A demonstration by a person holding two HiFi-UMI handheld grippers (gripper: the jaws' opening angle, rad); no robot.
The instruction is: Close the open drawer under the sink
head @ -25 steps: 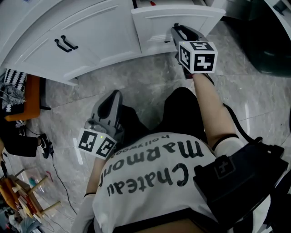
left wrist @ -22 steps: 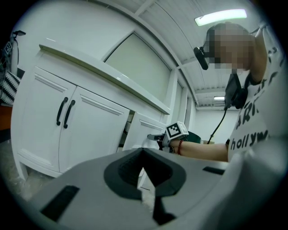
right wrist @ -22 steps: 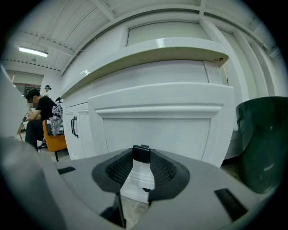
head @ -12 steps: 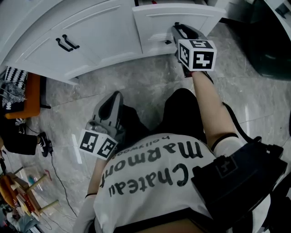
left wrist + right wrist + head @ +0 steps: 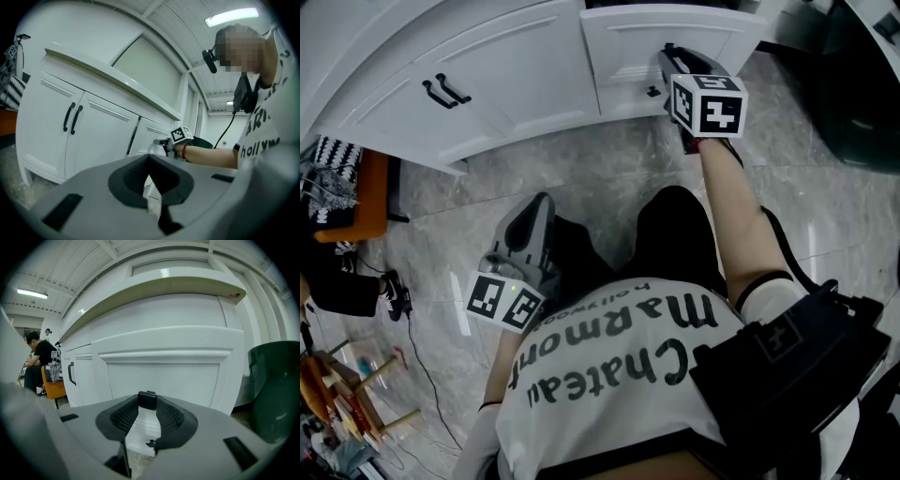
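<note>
Your right gripper (image 5: 668,58) is pushing the drawer (image 5: 623,47) farther in at one o'clock, clamping its handle (image 5: 147,401) (left gripper (image 5: 538,202) is resting closed, empty).

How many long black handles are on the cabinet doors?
2: left handle and right handle, side by side where the two doors meet, left of the drawer. Others may be hidden.
</note>
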